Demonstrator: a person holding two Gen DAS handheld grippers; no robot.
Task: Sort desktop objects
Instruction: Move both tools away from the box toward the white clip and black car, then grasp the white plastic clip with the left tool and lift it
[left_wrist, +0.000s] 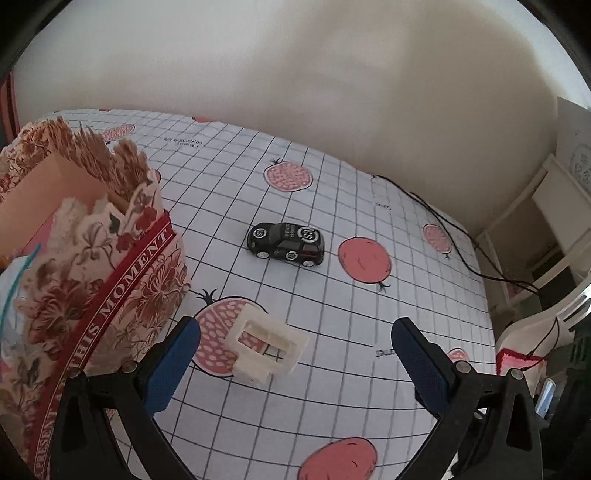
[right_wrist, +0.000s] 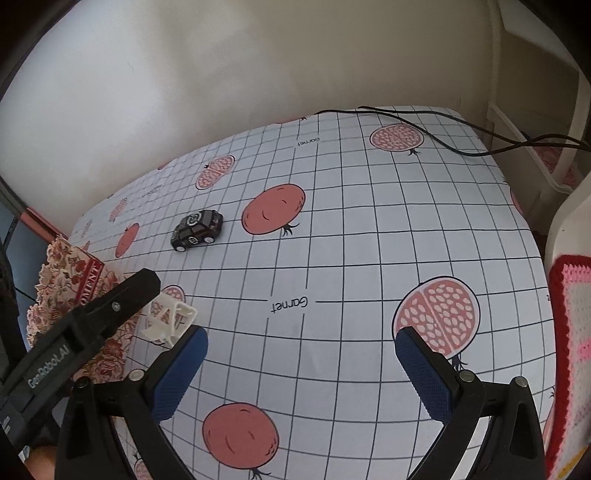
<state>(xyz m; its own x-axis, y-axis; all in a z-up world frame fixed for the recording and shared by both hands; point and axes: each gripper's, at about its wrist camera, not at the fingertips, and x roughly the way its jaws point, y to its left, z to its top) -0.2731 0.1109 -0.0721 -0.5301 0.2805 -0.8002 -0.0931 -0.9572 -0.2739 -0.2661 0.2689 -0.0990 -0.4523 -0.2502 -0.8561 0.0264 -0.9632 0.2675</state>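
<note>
From my right tool's camera, my left tool (right_wrist: 122, 295) covers part of the white frame (right_wrist: 168, 319) and most of the box (right_wrist: 64, 266). The box (left_wrist: 74, 258) runs off the left view's edge. The car's (left_wrist: 286, 243) lettering is too small to read.

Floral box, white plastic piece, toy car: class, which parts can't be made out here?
- Floral box: contents cut off by left wrist view's edge.
- White plastic piece: partly hidden by the left gripper in right wrist view.
- Toy car: roof lettering too small.
</note>
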